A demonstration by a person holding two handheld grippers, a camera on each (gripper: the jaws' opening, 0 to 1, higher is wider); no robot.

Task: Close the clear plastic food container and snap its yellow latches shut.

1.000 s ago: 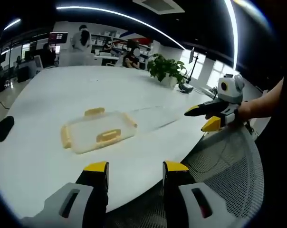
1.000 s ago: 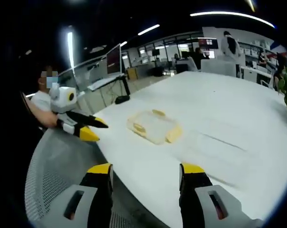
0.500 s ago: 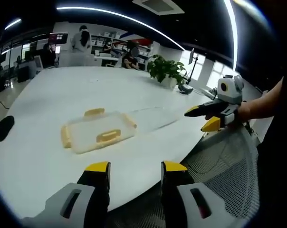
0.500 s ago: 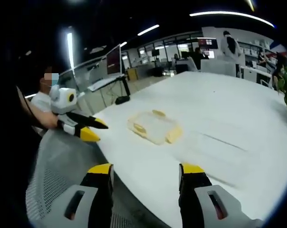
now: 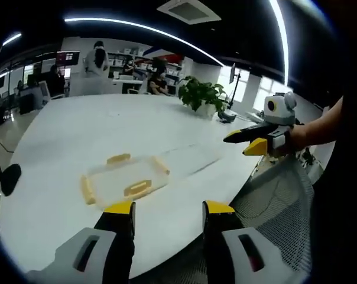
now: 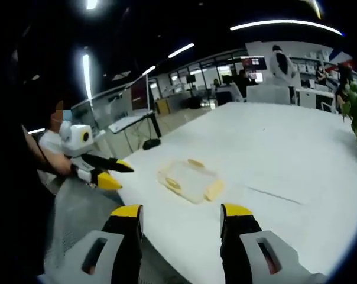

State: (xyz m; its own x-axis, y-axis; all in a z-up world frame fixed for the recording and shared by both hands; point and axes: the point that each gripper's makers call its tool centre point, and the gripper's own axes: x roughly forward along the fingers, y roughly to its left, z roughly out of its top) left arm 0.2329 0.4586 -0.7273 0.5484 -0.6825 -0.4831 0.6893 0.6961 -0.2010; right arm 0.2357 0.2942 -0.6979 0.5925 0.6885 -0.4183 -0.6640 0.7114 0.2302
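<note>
Both cameras sit slightly higher over the white desk (image 5: 60, 136) than before; nothing on it has shifted. Ahead of the left tongs (image 5: 168, 208) and right tongs (image 6: 181, 210), both apart and empty, lies the clear food container (image 5: 126, 179), yellow latches (image 5: 137, 189) unsnapped, untouched.

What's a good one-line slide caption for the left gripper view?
Both open grippers, left and right, hover off the white table's edge; the clear container with yellow latches lies untouched.

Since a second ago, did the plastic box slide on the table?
Cannot tell. The plastic box sits lower in the left gripper view, but the plant and table shifted too, so the camera moved.
</note>
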